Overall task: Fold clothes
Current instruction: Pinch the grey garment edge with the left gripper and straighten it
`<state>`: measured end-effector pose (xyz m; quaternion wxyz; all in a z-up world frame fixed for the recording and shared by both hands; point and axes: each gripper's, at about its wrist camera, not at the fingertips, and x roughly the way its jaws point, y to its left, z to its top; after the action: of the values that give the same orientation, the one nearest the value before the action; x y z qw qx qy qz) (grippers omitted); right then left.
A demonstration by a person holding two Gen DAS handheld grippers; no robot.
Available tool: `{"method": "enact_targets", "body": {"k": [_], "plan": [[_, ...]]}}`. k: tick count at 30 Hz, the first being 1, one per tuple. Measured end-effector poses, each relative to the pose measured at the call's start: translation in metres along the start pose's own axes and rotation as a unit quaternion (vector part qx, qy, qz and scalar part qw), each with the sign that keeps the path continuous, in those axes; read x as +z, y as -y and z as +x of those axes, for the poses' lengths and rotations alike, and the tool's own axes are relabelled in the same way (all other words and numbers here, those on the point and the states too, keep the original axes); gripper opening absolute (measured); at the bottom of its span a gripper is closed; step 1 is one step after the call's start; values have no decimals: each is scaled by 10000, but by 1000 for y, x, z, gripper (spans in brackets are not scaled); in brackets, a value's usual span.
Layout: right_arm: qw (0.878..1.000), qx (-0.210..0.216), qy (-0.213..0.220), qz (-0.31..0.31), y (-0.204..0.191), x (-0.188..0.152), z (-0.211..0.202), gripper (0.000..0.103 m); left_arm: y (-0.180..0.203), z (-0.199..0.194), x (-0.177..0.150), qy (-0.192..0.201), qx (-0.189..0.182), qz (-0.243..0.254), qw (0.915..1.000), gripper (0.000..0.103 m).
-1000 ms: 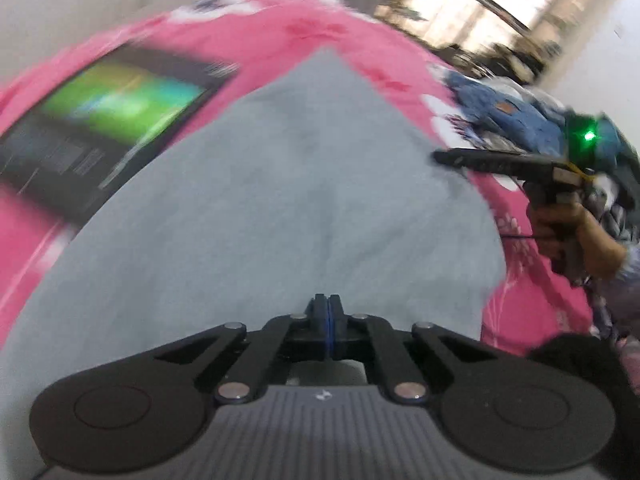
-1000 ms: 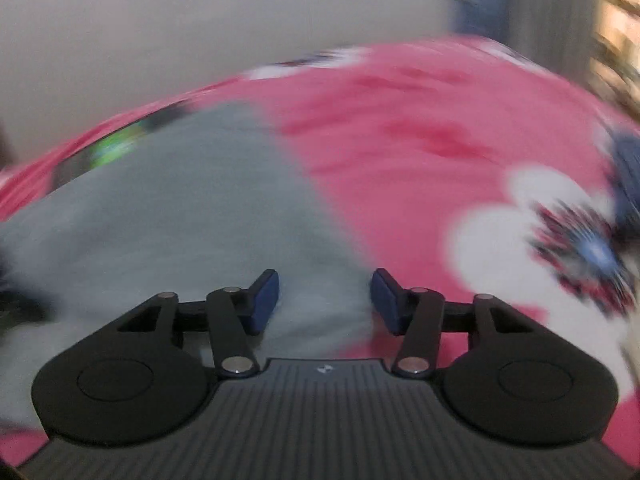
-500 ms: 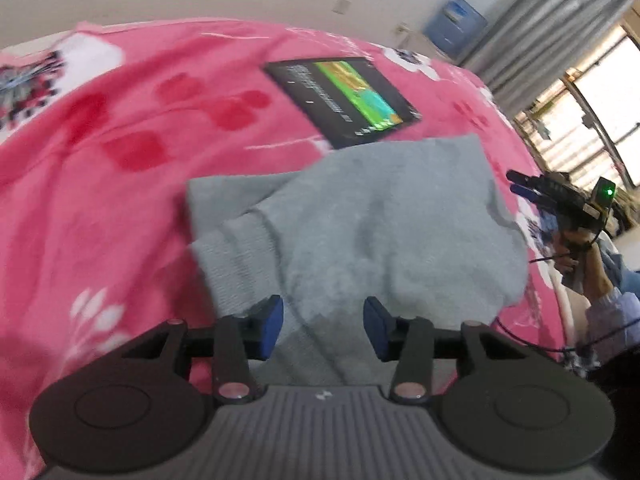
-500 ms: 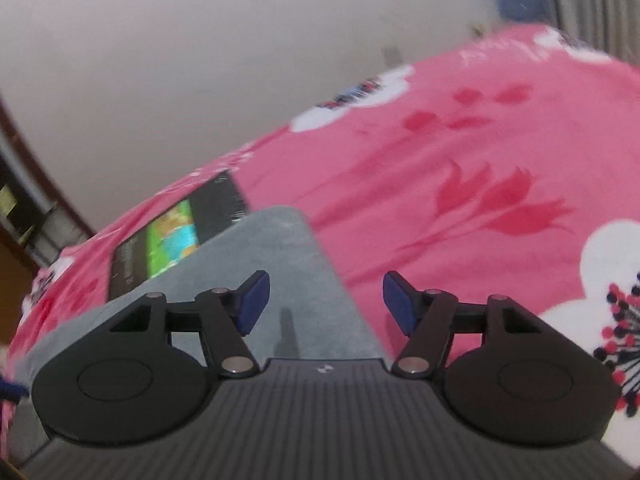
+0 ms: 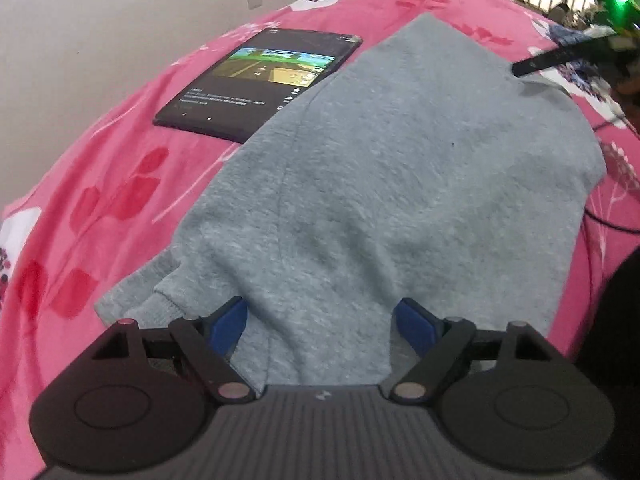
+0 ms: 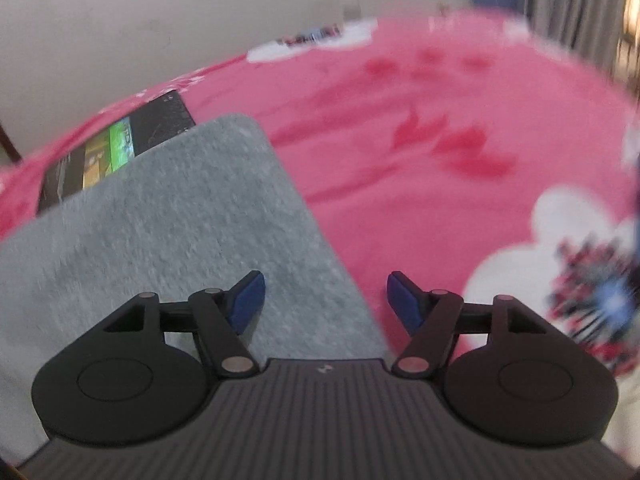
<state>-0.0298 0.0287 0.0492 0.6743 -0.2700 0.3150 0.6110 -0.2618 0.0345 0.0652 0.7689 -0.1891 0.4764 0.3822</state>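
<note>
We are opening both the left tongs (image 5: 320, 322) and right tongs (image 6: 322, 300) wide, empty, over the gray sweater (image 5: 400, 168) lying folded on the pink bed (image 5: 100, 184), best lifting clear without snagging it beside the tablet (image 5: 256, 84) farther back.

The right gripper (image 6: 323, 300) hangs over the bed and its jaws are opening; the blue pads (image 6: 247, 300) press on nothing. Under the left pad lies the grey garment (image 6: 160, 240), flat on the pink flowered blanket (image 6: 440, 120), and its right edge runs between the pads. A tablet (image 6: 116, 152) with a lit screen lies behind the garment, partly covered by it. The picture is a little blurred.
</note>
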Motion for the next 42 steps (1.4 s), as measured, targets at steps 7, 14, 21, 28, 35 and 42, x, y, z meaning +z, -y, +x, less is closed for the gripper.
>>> {"method": "enact_targets", "body": {"k": [7,14,21,28,35,42], "plan": [[9980,316,258,-486,-35,-1,-11,69,0,-6,-9,85,51,85,9999,83],[9984,355,-20,-432,-35,-14,13,68,1,-7,-7,25,64,132,9999,83],[9984,274,-19,-489,-39,-16,14,69,1,-10,-9,82,72,162,9998,83],[9985,235,-35,-497,-41,-16,15,70,12,-74,-14,1354,-145,462,9896,36],[9984,230,21,-514,-41,-18,15,70,23,-35,7,1483,-900,187,9847,11],[9985,278,67,-473,-37,-20,15,74,12,-19,-19,927,-663,231,9932,9]]}}
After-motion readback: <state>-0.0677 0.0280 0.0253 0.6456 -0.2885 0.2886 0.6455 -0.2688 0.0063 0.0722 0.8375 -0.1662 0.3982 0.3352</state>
